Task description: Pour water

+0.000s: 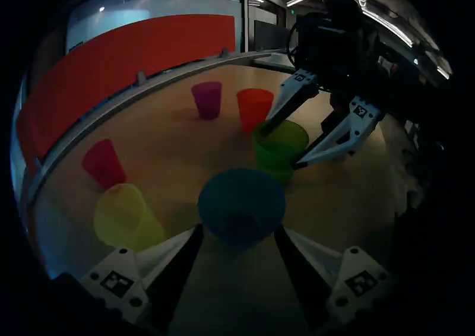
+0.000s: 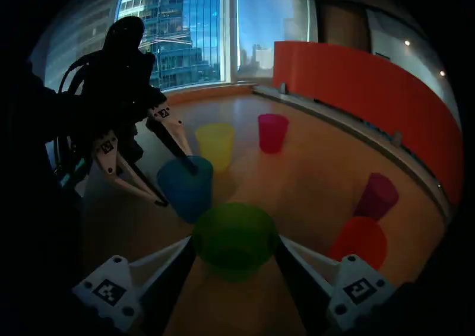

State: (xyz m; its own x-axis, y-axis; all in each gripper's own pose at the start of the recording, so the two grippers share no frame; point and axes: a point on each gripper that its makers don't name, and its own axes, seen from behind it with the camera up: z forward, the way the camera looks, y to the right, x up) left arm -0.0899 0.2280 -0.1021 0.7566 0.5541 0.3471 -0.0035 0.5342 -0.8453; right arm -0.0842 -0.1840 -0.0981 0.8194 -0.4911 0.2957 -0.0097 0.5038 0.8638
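A blue cup [image 1: 240, 208] stands upright on the wooden table [image 1: 166, 152], and my left gripper [image 1: 237, 234] is shut on it, one finger on each side. Across from it a green cup [image 1: 279, 146] sits in my right gripper [image 1: 281, 148]. In the right gripper view the green cup [image 2: 234, 238] is upright between my right gripper's [image 2: 234, 244] fingers, which press on both its sides. Just beyond it, the blue cup [image 2: 185, 187] is held by the left gripper [image 2: 177, 187]. The two cups stand close together, a small gap apart. I cannot tell what is inside either cup.
Other cups stand around: purple [image 1: 208, 98], orange [image 1: 254, 107], red [image 1: 104, 164] and yellow [image 1: 124, 217]. A rail and a red wall panel [image 1: 130, 57] border the table's far side. A person's dark figure [image 2: 116, 75] holds the left gripper.
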